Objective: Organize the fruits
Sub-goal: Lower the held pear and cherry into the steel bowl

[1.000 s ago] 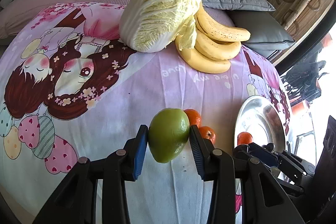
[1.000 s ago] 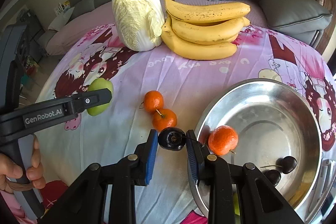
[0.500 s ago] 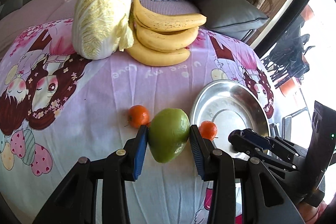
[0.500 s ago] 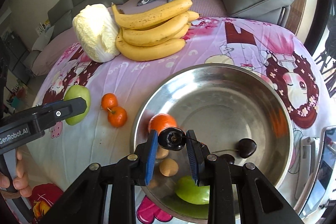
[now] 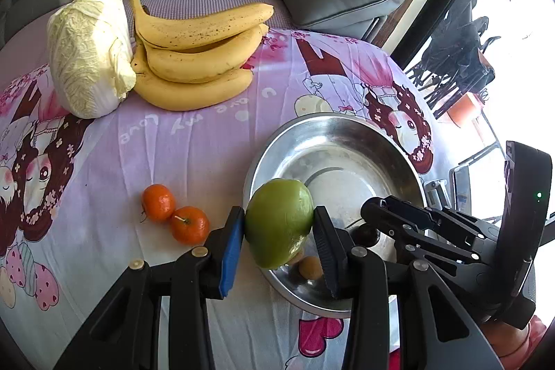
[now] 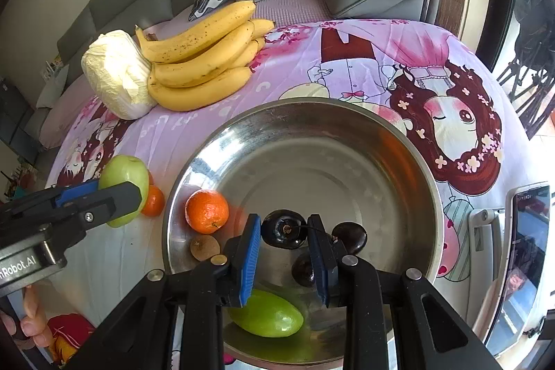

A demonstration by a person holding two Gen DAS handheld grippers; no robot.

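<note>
Blue pads of my right gripper [image 6: 285,233] squeeze a dark cherry [image 6: 282,228], now moved over the steel bowl [image 6: 347,117] for dropping, my left gripper [image 5: 277,227] hugs a green apple [image 5: 279,221] at the bowl's rim, while inside lie an orange [image 6: 207,209], more cherries [image 6: 350,235] and a green fruit [image 6: 267,316].

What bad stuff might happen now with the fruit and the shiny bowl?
1. The left tool pinches a round green apple only by its sides near the bowl rim; it might slip and roll off the table.
2. The right tool holds a small dark fruit above the bowl; dropped from there, it may bounce.
3. The two tools are close together and might bump.
</note>
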